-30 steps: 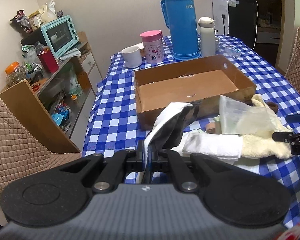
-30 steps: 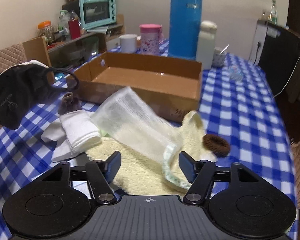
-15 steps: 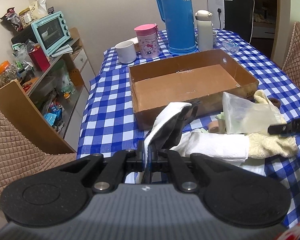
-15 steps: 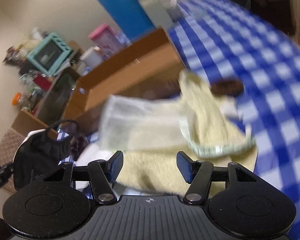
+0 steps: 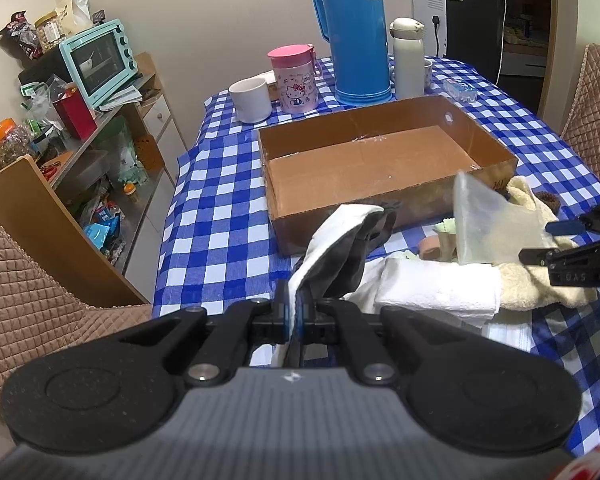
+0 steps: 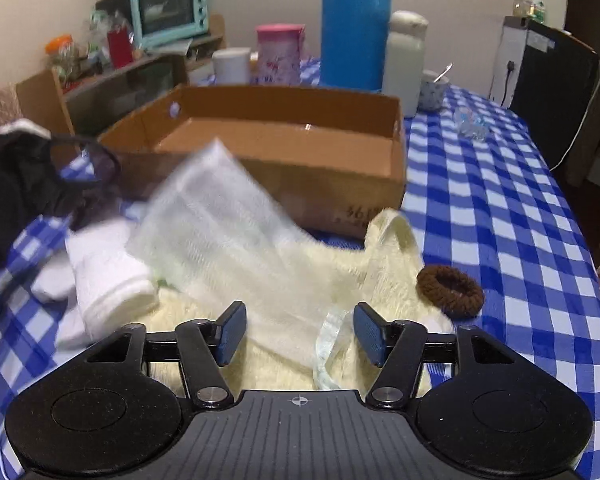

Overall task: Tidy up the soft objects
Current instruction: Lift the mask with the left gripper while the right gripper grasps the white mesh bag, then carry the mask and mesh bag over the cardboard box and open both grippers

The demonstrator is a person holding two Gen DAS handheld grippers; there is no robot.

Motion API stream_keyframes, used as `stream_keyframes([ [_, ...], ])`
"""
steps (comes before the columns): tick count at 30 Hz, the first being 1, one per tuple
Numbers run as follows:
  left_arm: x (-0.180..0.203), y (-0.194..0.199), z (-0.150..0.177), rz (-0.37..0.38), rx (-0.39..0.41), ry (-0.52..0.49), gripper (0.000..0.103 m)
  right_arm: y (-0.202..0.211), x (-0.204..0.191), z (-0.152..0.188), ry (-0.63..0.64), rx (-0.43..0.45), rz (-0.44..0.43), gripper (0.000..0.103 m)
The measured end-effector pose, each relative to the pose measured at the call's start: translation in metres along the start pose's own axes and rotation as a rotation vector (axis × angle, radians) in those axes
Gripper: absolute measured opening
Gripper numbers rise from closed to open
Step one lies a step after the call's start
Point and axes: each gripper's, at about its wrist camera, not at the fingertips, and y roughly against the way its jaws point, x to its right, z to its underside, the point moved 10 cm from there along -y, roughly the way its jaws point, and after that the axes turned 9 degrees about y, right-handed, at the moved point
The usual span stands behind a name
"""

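The bench (image 5: 220, 216), covered in a blue-and-white checked cloth, carries a shallow open brown cardboard box (image 5: 380, 160) near its middle, its inside bare. Behind the box stand a tall blue plastic thermos jug (image 5: 354, 32), a white insulated bottle (image 5: 408, 58), a pink lidded cartoon-printed cup (image 5: 294, 80) and a white ceramic mug (image 5: 251, 95). In front of the box lies the heap of soft things: a pale yellow fluffy towel (image 6: 380, 256) spread on the cloth, a translucent white mesh pouch (image 6: 220, 232) lying across it with one corner leaning against the box's near wall, and a folded white cloth (image 6: 108, 280) touching the towel's left side. A small brown fuzzy hair tie (image 6: 450, 290) rests on the cloth just beside the towel's right edge. The left hand-held gripper (image 5: 296, 312) has its jaws pressed together on a black-and-white fabric face mask (image 5: 340, 244), lifted clear of the bench beside the box's near left corner, its dark ear loop dangling. The right hand-held gripper (image 6: 300, 334) sits low over the towel with its blue-padded jaws apart and closing; the pouch's lower end and its pale green drawstring band (image 6: 328, 344) lie between them, the pads not touching either.
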Motion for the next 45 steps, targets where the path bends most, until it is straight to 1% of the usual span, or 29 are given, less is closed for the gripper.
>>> stream_keyframes([
  [1, 0.000, 0.000, 0.001, 0.000, 0.000, 0.001, 0.005, -0.002, -0.001, 0.003, 0.015, -0.013, 0.001, 0.042],
  [2, -0.001, 0.000, 0.001, 0.000, 0.000, 0.001, 0.005, -0.003, -0.002, 0.005, 0.033, -0.031, 0.006, 0.024],
  [3, -0.001, 0.000, 0.001, -0.001, 0.000, 0.002, 0.005, -0.003, -0.002, 0.009, 0.047, -0.046, 0.010, 0.011],
  [4, -0.001, 0.000, 0.001, 0.000, 0.001, 0.002, 0.005, -0.003, -0.001, 0.010, 0.056, -0.045, 0.010, 0.010],
  [5, -0.001, 0.001, 0.001, 0.001, 0.004, 0.002, 0.005, -0.002, 0.000, 0.010, 0.061, -0.034, 0.007, 0.005],
  [6, 0.000, 0.001, 0.001, 0.001, 0.006, 0.002, 0.005, 0.001, 0.000, 0.010, 0.069, -0.024, 0.008, 0.003],
  [8, -0.001, 0.002, 0.001, 0.000, 0.012, 0.001, 0.005, 0.011, -0.001, 0.008, 0.084, -0.008, 0.011, 0.003],
  [13, 0.000, 0.005, -0.001, -0.006, 0.018, 0.004, 0.005, 0.032, 0.000, -0.006, 0.065, 0.040, -0.009, 0.001],
  [20, 0.003, 0.014, -0.017, -0.006, 0.060, -0.007, 0.005, 0.058, 0.006, -0.041, 0.017, 0.105, -0.032, 0.001],
  [25, 0.006, 0.016, -0.045, -0.011, 0.116, -0.034, 0.005, 0.065, 0.015, -0.074, 0.020, 0.141, -0.069, 0.001],
  [30, 0.011, 0.008, -0.086, -0.008, 0.184, -0.063, 0.005, 0.065, 0.027, -0.115, 0.031, 0.189, -0.099, 0.001],
  [36, 0.020, -0.010, -0.138, -0.010, 0.255, -0.100, 0.005, 0.059, 0.040, -0.168, 0.031, 0.259, -0.112, 0.001],
  [40, 0.026, -0.027, -0.161, -0.009, 0.273, -0.115, 0.005, 0.046, 0.051, -0.196, -0.002, 0.293, -0.131, 0.001],
  [45, 0.034, -0.057, -0.180, -0.001, 0.264, -0.122, 0.005, 0.025, 0.064, -0.217, -0.048, 0.315, -0.153, 0.001],
])
